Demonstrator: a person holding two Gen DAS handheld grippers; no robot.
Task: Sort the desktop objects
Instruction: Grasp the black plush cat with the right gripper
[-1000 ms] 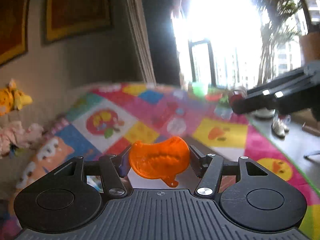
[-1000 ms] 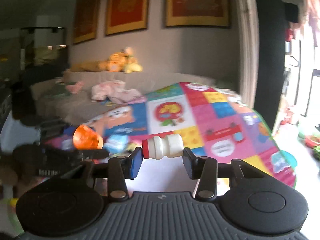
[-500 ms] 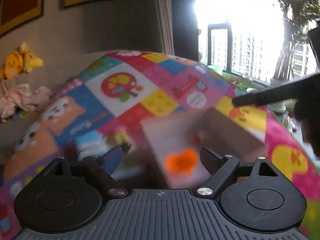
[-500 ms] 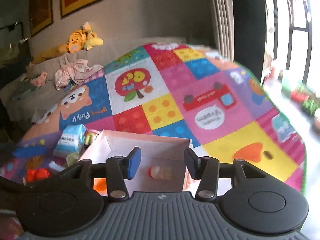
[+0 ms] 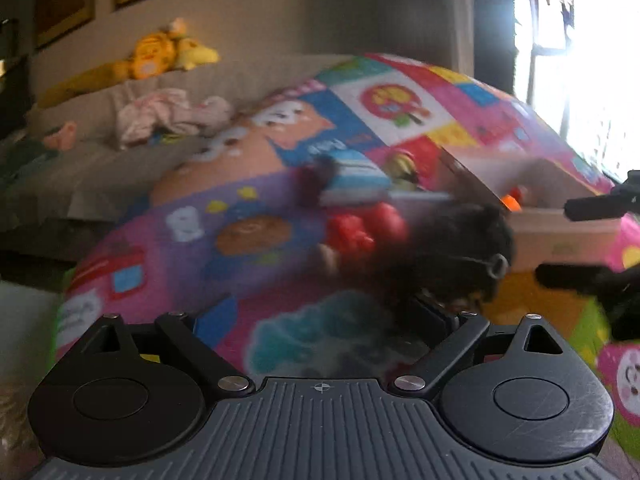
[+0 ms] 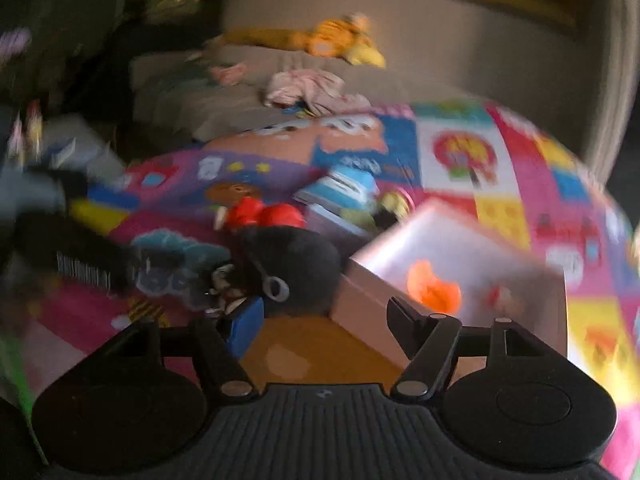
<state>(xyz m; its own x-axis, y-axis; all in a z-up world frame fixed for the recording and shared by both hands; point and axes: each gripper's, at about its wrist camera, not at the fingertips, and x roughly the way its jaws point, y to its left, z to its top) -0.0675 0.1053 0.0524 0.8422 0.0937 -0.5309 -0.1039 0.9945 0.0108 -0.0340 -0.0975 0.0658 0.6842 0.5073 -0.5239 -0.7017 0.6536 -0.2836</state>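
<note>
Both views are blurred by motion. A pink box (image 6: 460, 256) lies on the colourful play mat and holds an orange toy (image 6: 434, 286) and a small white bottle (image 6: 500, 294). The box also shows in the left wrist view (image 5: 560, 224). A black fluffy toy (image 5: 452, 248) with a ring lies left of the box, also in the right wrist view (image 6: 296, 268). A red toy (image 5: 360, 228) and a blue-and-white pack (image 5: 356, 184) lie behind it. My left gripper (image 5: 320, 320) is open and empty, low over the mat. My right gripper (image 6: 324, 320) is open and empty near the box's corner.
A grey sofa (image 5: 100, 160) with pink clothes (image 5: 160, 112) and a yellow plush toy (image 5: 160, 52) stands behind the mat. A bright window (image 5: 592, 60) is at the right. The other gripper's black fingers (image 5: 600, 204) show at the right edge of the left wrist view.
Both grippers opened: the orange toy and the white bottle dropped into the box. Both grippers then swung left and down toward the black fluffy toy.
</note>
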